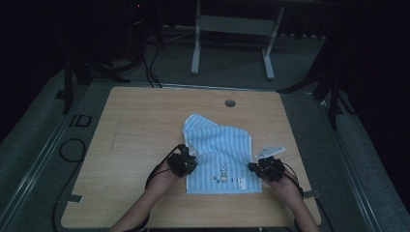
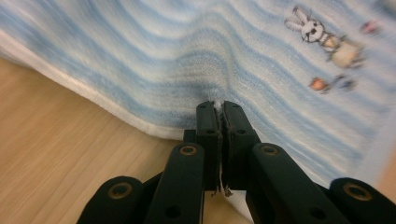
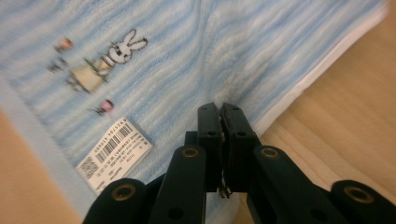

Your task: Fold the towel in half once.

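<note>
Left gripper (image 1: pixel 187 157): clenched on the striped towel's (image 1: pixel 220 150) left edge.
Right gripper (image 1: pixel 255 166): clamps the right edge, ready to lift.

On the wooden surface (image 1: pixel 145 125) my left claw (image 1: pixel 186 162) sits at the nine o'clock edge of the blue striped towel (image 1: pixel 217 145) and my right claw (image 1: pixel 258 168) at its three o'clock edge, with a round hole (image 1: pixel 230 103) in the surface at twelve o'clock.
</note>
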A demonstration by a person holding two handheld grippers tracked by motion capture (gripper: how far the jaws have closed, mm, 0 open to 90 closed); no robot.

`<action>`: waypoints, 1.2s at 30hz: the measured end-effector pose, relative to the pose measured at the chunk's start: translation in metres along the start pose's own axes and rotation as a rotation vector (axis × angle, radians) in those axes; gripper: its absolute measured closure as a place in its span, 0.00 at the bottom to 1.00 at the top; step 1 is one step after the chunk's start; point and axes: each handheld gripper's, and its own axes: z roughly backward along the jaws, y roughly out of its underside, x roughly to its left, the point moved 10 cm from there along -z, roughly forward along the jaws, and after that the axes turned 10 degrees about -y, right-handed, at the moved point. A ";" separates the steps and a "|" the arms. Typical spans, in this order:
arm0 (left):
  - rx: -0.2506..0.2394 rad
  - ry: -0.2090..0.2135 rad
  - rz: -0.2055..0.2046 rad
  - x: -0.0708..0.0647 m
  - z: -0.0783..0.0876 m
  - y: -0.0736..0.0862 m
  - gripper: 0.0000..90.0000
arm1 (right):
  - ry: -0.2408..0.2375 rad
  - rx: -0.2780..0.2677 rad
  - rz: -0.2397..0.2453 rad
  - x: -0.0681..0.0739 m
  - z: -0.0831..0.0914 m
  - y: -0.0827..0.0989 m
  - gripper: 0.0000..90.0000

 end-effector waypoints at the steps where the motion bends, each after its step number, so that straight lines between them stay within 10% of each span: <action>1: -0.013 0.004 0.005 0.001 0.009 0.000 0.96 | 0.001 -0.016 0.011 0.004 0.007 -0.003 0.97; 9: -0.104 0.058 -0.007 -0.002 0.084 0.009 0.96 | -0.083 -0.127 0.094 0.068 0.064 -0.019 0.96; 15: -0.053 0.146 -0.042 -0.025 0.114 0.047 0.95 | -0.225 -0.135 0.098 0.122 0.071 -0.006 0.95; 18: -0.027 0.190 -0.054 -0.033 0.114 0.060 0.83 | -0.220 -0.118 0.108 0.128 0.067 0.002 0.81; 29: 0.035 0.224 -0.039 -0.043 0.061 0.065 0.74 | -0.114 -0.084 0.019 0.059 0.026 -0.011 0.92; 36: 0.073 0.247 -0.019 -0.048 0.033 0.065 0.73 | -0.009 -0.064 -0.047 -0.016 -0.003 -0.043 1.00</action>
